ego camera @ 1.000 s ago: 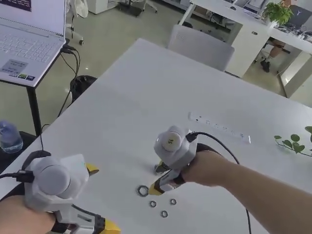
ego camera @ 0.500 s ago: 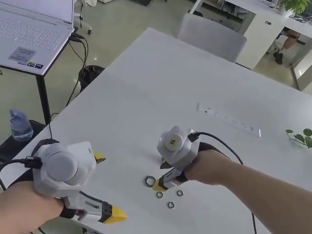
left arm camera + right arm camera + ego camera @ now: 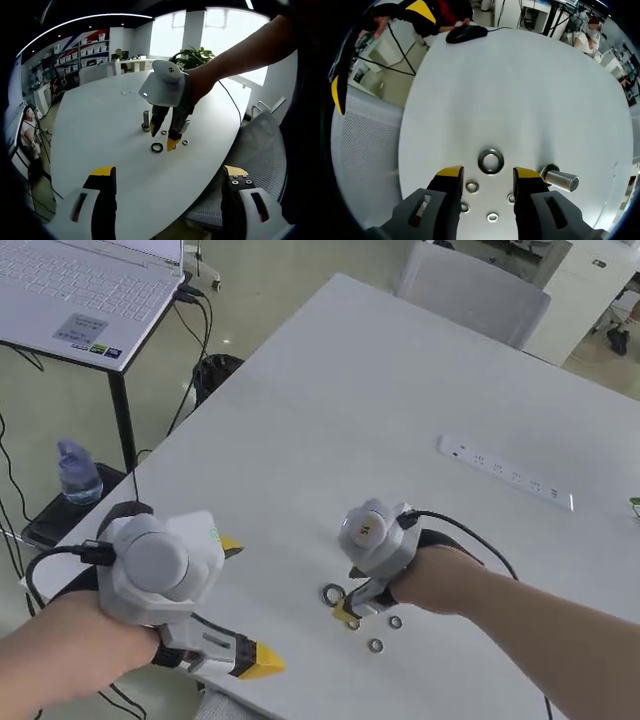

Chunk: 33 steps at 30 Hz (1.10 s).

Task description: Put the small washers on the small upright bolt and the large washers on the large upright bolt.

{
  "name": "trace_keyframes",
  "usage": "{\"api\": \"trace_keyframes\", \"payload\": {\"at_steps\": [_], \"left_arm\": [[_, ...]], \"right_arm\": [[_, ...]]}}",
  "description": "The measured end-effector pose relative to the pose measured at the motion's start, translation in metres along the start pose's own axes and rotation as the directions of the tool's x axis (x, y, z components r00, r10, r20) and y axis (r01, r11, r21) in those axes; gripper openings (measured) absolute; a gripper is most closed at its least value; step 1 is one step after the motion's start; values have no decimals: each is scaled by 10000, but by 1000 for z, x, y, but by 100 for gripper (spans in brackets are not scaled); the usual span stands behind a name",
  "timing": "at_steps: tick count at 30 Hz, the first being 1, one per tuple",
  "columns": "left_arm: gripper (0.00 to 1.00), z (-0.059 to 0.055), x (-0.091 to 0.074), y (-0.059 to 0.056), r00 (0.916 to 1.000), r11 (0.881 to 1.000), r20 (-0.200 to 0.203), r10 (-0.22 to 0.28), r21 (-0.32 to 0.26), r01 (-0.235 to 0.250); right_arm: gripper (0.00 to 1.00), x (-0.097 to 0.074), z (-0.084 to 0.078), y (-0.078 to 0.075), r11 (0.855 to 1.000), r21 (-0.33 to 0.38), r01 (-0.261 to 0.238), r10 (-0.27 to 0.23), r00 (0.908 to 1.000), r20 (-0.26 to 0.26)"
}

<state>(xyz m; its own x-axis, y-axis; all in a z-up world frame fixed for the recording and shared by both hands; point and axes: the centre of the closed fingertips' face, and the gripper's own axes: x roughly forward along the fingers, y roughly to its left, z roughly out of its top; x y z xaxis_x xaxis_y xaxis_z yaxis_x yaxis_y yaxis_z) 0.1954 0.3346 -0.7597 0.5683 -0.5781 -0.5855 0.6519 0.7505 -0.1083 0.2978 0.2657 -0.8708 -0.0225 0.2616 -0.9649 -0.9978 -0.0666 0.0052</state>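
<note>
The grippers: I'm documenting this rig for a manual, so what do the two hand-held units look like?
Both the left gripper and right gripper have white-grey plastic bodies with a round domed cap, dark jaws tipped yellow, and a black cable at the back. The right's dome carries a small sticker. Forearms are bare.

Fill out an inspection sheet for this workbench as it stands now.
Surface: white table, no marks seen.
Job's things: large washer flat, just ahead of the right gripper's jaws; four small washers loose near them; one upright bolt beside them.
Clutter: power strip on the far side.
Grippers: left gripper open, near the table edge; right gripper open over the washers.
Cables: black cable from the right gripper.
Surroundings: laptop, bottle, chair.
</note>
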Motion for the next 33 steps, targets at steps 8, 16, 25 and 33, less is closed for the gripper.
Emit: {"api": "trace_keyframes", "payload": {"at_steps": [8,16,25,33], "left_arm": [[86,2,0,0,10000,10000,-8,82,-16,-82],[85,-3,0,-4,9999,9999,-70,80,-109,-81],[83,-8,-1,-4,9999,9997,-72,119,-219,-120],[82,-7,-3,-3,9998,9994,-34,180,-302,-181]], "right_arm": [[41,7,2,-3,10000,-71,-8,7,10000,-37],[39,12,2,-3,9999,-108,25,-27,9998,-173],[32,12,2,-1,9999,-101,38,-41,9994,-330],[25,12,1,-2,9998,-180,64,-70,9993,-354]]}}
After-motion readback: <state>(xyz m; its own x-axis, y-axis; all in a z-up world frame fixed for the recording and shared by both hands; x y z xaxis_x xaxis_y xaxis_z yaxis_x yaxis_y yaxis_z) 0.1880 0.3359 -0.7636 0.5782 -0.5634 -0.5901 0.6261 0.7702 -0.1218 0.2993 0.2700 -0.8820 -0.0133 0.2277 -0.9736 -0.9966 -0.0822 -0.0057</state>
